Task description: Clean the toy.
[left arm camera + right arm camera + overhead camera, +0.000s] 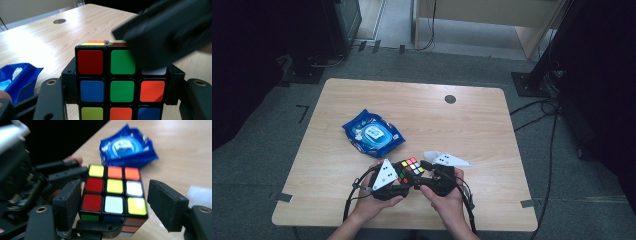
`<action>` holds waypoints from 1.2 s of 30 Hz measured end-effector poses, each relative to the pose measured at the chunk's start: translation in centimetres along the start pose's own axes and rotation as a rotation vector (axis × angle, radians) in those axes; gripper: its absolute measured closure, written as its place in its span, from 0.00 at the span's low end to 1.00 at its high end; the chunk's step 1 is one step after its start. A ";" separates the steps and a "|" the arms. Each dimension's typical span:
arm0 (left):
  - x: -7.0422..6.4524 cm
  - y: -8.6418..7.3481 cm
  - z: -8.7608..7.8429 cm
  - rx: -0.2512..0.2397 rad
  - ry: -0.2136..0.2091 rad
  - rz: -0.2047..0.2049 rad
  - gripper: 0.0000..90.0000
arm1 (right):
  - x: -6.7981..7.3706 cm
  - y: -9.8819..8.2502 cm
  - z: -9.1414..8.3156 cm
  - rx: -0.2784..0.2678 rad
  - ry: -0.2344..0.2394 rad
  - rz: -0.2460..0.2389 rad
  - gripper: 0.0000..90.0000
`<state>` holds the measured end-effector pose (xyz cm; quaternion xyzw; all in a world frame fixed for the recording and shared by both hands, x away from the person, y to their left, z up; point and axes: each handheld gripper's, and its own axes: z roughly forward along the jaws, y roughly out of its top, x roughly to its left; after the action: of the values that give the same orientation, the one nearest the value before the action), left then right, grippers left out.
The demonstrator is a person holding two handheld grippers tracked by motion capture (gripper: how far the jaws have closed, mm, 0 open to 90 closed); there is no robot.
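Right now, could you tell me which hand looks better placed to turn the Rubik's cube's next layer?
The right, probably. The left claw clamps the Rubik's cube on both sides, steadying it, while the right claw straddles the cube with a visible gap at one pad, free to regrip and twist.

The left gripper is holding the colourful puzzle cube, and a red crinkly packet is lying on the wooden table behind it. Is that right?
Almost. The crinkly plastic packet is blue, not red, as the high view shows. The rest holds: the left gripper clamps the colourful puzzle cube, and the packet lies on the wooden table behind it.

Blue wipes packet on wooden table, round grommet (far edge), white scrap
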<state>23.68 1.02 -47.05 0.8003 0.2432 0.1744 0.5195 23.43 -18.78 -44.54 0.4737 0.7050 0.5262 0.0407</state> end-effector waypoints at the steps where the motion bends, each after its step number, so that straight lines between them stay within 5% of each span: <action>1: -0.1 0.0 0.0 0.001 0.006 0.007 0.38 | 0.0 -0.1 0.2 0.014 -0.001 0.013 0.32; 7: -0.4 0.0 0.3 0.014 0.016 0.023 0.38 | 0.1 -0.3 0.1 0.017 -0.011 0.032 0.38; 20: -0.6 0.0 0.7 0.056 0.027 0.034 0.37 | 1.1 0.0 -0.3 -0.001 -0.119 -0.104 0.38; 24: -0.7 0.0 0.4 0.045 0.054 0.062 0.38 | 1.1 0.0 -0.2 0.002 -0.100 -0.133 0.38; 29: -0.5 0.0 0.5 0.040 0.045 0.039 0.38 | 0.8 0.2 -0.4 -0.016 -0.059 -0.101 0.37; 36: -0.6 -0.1 0.7 0.055 0.046 0.035 0.38 | 1.2 0.0 -0.1 0.001 -0.110 -0.150 0.38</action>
<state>23.54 0.21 -47.43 0.8142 0.2456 0.1952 0.4886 22.67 -18.02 -43.96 0.4478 0.7354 0.4946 0.1182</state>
